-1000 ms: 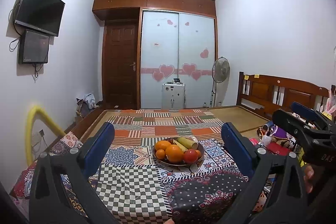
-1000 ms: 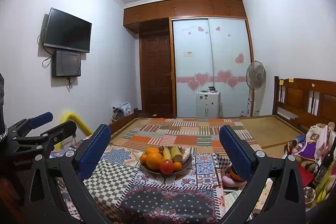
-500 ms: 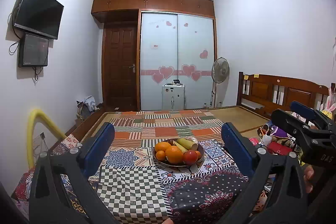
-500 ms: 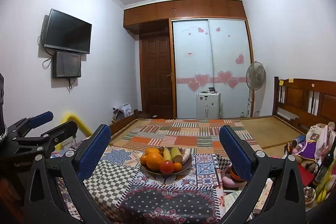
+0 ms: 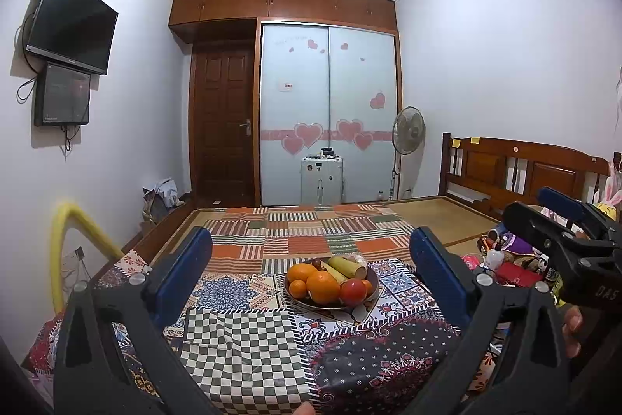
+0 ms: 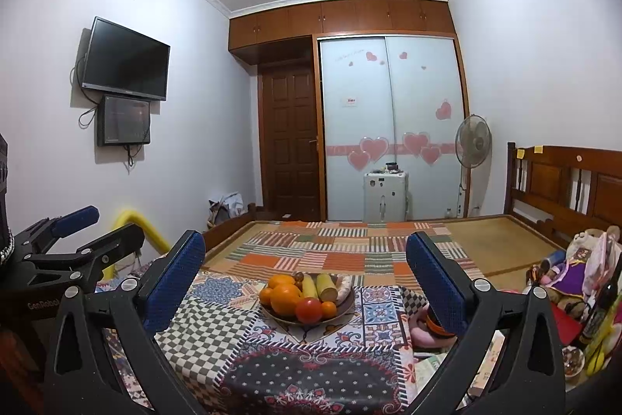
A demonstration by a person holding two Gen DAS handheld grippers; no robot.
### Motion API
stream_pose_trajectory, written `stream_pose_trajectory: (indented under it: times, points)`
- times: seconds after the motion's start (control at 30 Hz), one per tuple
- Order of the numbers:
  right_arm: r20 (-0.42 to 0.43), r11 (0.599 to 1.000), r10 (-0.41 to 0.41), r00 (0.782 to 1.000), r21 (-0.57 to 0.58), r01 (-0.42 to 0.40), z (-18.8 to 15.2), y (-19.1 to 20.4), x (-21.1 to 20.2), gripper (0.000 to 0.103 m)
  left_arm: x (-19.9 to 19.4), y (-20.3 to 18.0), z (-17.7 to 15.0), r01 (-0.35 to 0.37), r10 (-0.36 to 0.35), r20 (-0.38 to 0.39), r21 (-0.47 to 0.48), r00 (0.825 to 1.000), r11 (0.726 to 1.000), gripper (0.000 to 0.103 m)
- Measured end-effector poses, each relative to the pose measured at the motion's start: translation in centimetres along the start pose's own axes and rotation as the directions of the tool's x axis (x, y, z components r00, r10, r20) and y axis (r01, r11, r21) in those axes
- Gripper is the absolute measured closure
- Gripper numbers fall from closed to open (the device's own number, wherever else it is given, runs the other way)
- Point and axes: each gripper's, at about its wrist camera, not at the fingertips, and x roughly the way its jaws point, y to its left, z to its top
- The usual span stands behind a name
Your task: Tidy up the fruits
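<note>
Left wrist view: a bedroom with a sliding wardrobe [image 5: 328,111] bearing heart stickers, a dark wooden door [image 5: 223,121], a wall-mounted television [image 5: 70,22], a standing fan [image 5: 407,125] and a wooden headboard [image 5: 521,170].

Table, covered with a patchwork tablecloth [image 5: 241,349]: checkered, floral and dark dotted panels. It stands in the foreground, ahead of both grippers.

Left gripper [image 5: 311,277]: black frame, blue padded fingers [image 5: 182,275], jaws wide apart, nothing between them; held short of the table's near edge, with the bowl framed in the gap.

Right gripper [image 6: 305,279]: same build, blue pads [image 6: 437,284] spread wide and empty; seen again from the left wrist view at the right edge [image 5: 563,224], where its opening cannot be judged.

Fruit bowl [image 5: 367,292]: shallow, dark, round, resting on the tablecloth toward the far middle of the table. It is heaped full.

Contents, large to small:
- Large orange [image 5: 322,286], front centre of the heap.
- Second orange [image 5: 301,272], behind and left of it.
- Cut yellow-green cylindrical piece [image 6: 325,287], possibly corn or sugar cane; long axis runs from the near side of the bowl to the far side, cut face toward the camera.
- Slimmer yellow-green fruit [image 6: 308,286] lying beside it, roughly parallel.
- Tomato [image 5: 353,291], red, at the front right, touching the large orange.
- Small mandarins, one at the front left [image 5: 297,288], one right of the tomato [image 6: 329,309].
- Small dark reddish fruit [image 5: 318,263] at the back; kind unclear.
</note>
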Motion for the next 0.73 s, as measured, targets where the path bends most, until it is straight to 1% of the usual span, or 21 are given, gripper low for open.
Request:
stream_pose_trajectory:
  times: [0.33,0.73]
  points:
    - [0.002,1.000,-0.001,1.000,-0.001,0.001,-0.07,0.11,0.12,0.000,-0.01,-0.27,-0.03,0.005,-0.005,-0.004,0.008,1.000,1.000,0.000]
    - [-0.007,1.000,0.000,1.000,0.005,0.001,-0.31,0.03,0.48,0.000,0.55,0.22,-0.20,0.006,-0.007,-0.025,-0.017,1.000,1.000,0.000]
